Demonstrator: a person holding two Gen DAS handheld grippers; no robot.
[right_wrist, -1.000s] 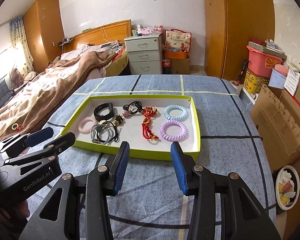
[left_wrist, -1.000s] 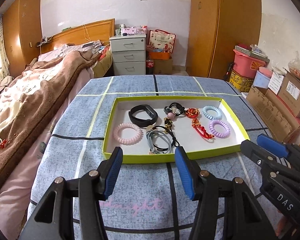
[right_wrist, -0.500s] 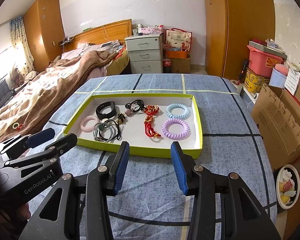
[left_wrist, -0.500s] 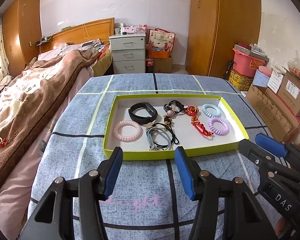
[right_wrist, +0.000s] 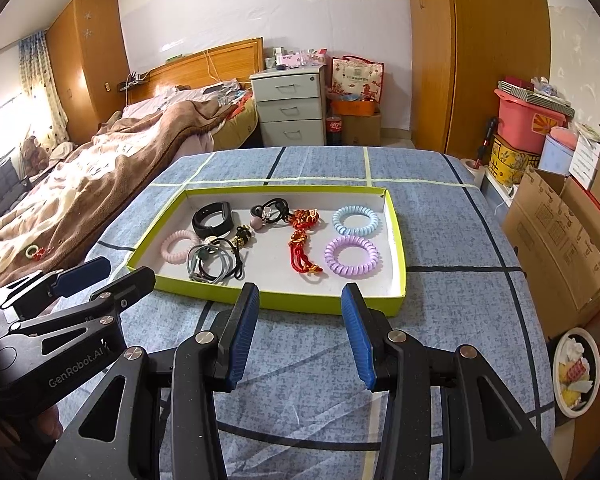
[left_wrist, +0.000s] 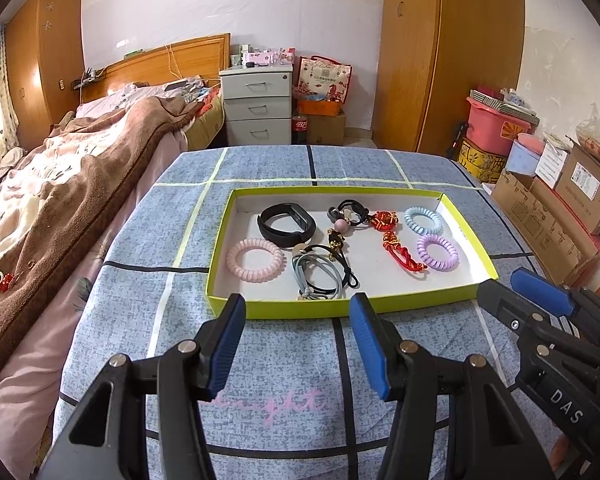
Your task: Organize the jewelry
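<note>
A shallow yellow-green tray (left_wrist: 384, 305) (right_wrist: 324, 303) lies on a blue checked cloth. It holds a pink coil hair tie (left_wrist: 254, 259) (right_wrist: 175, 246), a black wristband (left_wrist: 287, 225) (right_wrist: 213, 218), grey and black hair ties (left_wrist: 320, 276) (right_wrist: 214, 264), a red knotted charm (left_wrist: 396, 244) (right_wrist: 302, 240), a light blue coil tie (left_wrist: 423, 220) (right_wrist: 355, 220) and a purple coil tie (left_wrist: 437, 252) (right_wrist: 351, 257). My left gripper (left_wrist: 297, 334) and right gripper (right_wrist: 300, 330) hover open just short of the tray's near edge, with nothing between their fingers.
A bed with a brown blanket (left_wrist: 60, 200) runs along the left of the cloth-covered surface. Grey drawers (left_wrist: 258, 110) stand beyond it, a wooden wardrobe (left_wrist: 440, 56) behind right, and cardboard boxes (left_wrist: 560, 208) and a pink bin (left_wrist: 496, 128) at the right.
In both views the tray has slid slightly up and away in the picture, as if the grippers drew back a little. Nothing in the tray has shifted and the jaws have kept their width.
</note>
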